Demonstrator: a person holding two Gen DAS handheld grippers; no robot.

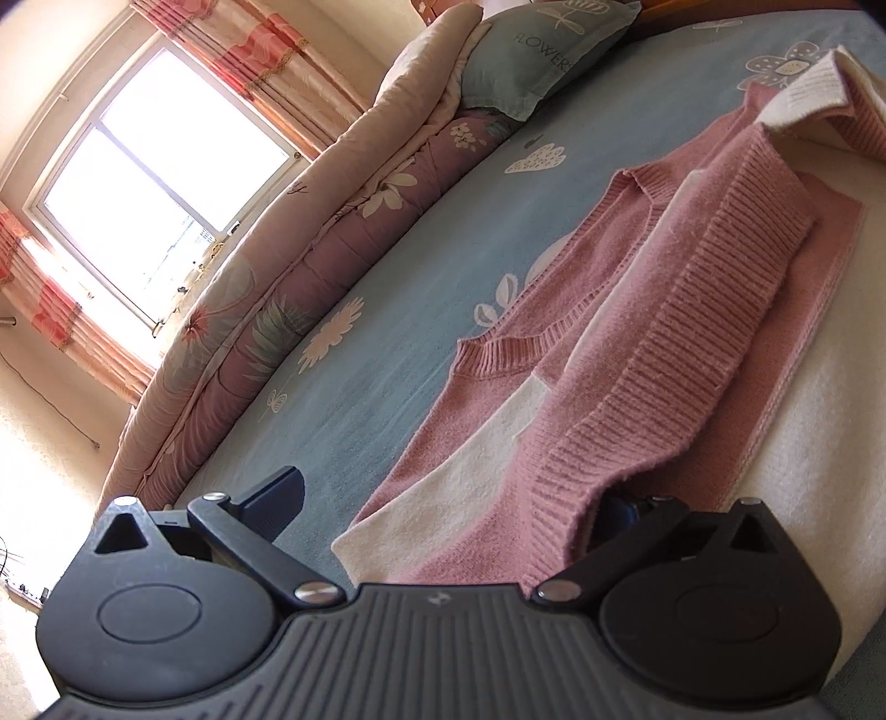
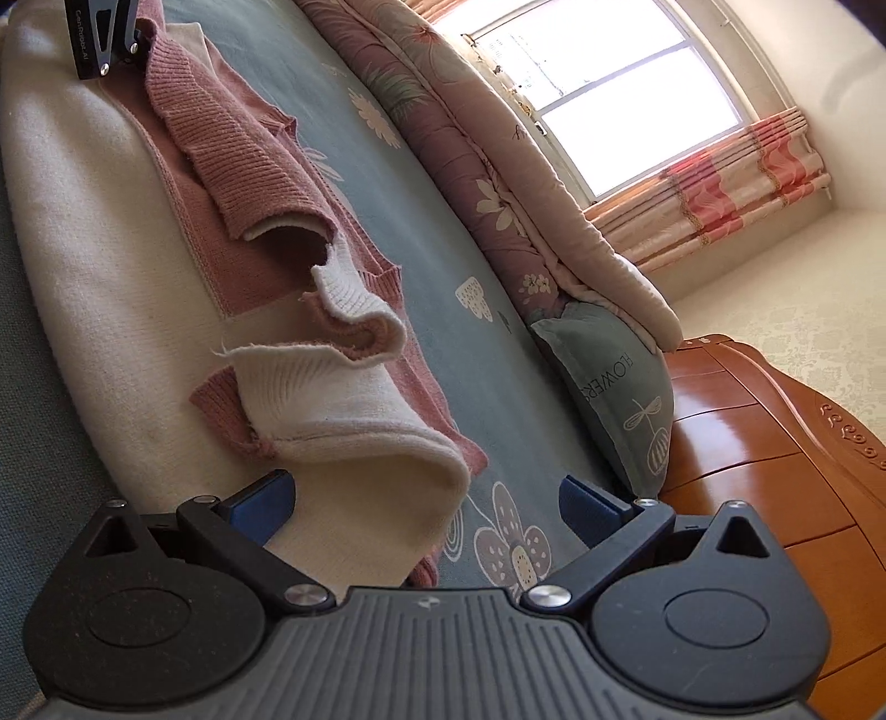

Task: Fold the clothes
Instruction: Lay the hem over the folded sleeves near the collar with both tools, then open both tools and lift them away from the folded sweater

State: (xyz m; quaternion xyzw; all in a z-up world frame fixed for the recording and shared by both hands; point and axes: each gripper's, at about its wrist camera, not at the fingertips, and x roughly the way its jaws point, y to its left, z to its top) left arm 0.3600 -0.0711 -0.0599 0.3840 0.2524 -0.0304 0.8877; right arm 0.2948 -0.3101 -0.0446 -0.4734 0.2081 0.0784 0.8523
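While my left gripper [image 1: 448, 507] and right gripper [image 2: 423, 501] both sit spread wide, gripping nothing, the pink-and-cream sweater [image 1: 637, 310] lies half-folded on the bed [image 1: 387, 266] at centre-right, so I judge each must next pinch an edge.

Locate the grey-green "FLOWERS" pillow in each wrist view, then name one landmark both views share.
Left wrist view: FLOWERS pillow at top centre, against the rolled quilt.
Right wrist view: FLOWERS pillow right of centre, beside the wooden headboard.
Shared landmark: the bright window.
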